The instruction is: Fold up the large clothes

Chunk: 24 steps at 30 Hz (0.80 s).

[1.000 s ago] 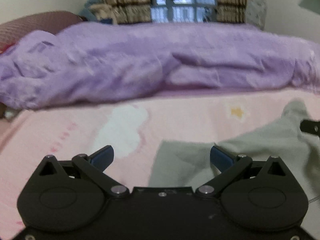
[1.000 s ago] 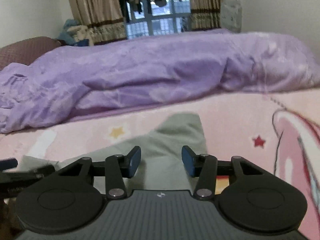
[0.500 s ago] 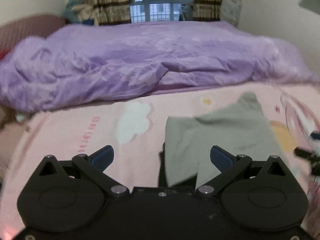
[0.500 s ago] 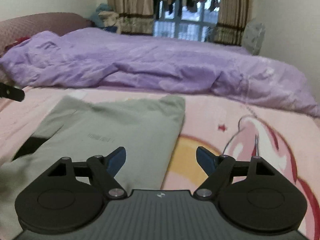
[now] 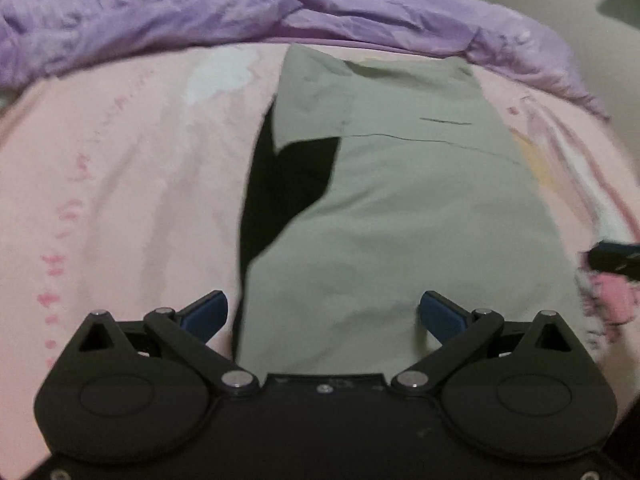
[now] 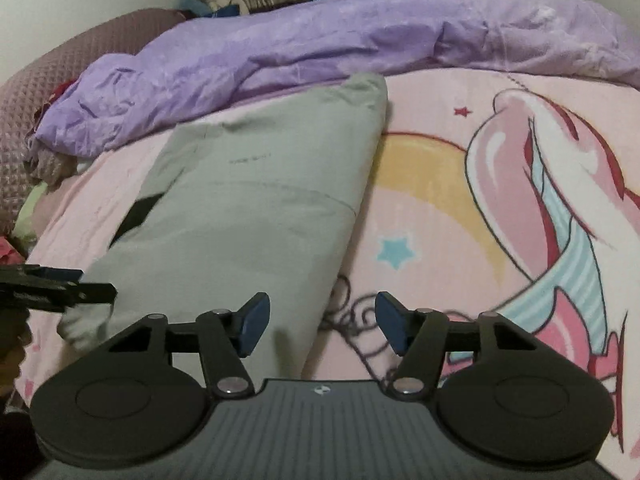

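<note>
Grey garment [image 5: 400,208] folded lengthwise, long axis toward purple duvet [image 5: 240,4]

The left gripper [image 5: 323,314] points forward with its blue-padded jaws spread wide, holding nothing. The right gripper [image 6: 322,326] does likewise, its jaws parted somewhat less.

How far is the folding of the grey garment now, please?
Done: the grey garment lies as a long narrow strip on the pink sheet. In hand: nothing; left tongs and right tongs are open near its near end. Left: folding the strip crosswise, probably.
</note>
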### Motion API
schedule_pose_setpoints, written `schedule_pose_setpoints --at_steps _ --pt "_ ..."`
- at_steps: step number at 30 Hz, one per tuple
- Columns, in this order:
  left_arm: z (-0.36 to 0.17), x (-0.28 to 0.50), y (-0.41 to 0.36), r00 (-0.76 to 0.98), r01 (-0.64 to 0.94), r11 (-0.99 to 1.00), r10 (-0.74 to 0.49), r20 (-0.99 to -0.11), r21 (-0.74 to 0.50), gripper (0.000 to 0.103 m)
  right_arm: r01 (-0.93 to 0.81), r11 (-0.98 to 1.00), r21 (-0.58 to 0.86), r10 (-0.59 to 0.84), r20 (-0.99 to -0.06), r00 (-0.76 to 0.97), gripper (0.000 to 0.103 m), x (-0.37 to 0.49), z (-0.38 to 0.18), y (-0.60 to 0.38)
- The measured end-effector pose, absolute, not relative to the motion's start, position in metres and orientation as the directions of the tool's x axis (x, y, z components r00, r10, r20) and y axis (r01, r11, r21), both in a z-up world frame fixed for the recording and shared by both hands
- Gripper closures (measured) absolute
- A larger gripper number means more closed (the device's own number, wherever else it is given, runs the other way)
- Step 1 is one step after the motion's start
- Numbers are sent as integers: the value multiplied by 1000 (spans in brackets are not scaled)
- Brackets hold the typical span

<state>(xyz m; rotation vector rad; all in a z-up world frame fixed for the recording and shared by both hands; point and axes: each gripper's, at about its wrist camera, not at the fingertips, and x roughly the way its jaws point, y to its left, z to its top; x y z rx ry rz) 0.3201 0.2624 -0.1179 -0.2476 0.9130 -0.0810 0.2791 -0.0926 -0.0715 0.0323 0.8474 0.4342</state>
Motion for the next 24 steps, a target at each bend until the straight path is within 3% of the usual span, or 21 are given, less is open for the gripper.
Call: schedule_pose_setpoints --at_steps 4,8,14,18,24 --pt "-127 330 254 580 -7 975 -175 -796 -220 0 -357 911 207 385 -739 553 31 285 -84 -85" --pt "-137 343 263 565 -20 952 -241 -789 -305 0 -356 899 257 422 -729 539 29 294 -95 -81" --pt "-139 365 270 587 6 939 -280 -759 -343 0 -308 846 435 533 -703 471 16 322 -115 -79" --pt "-140 376 264 621 9 950 -251 -743 -313 0 -357 869 343 489 -710 507 0 324 -114 -53" --pt "-143 386 252 674 15 960 -216 -706 -279 0 -373 898 234 420 -712 563 0 326 -117 -22"
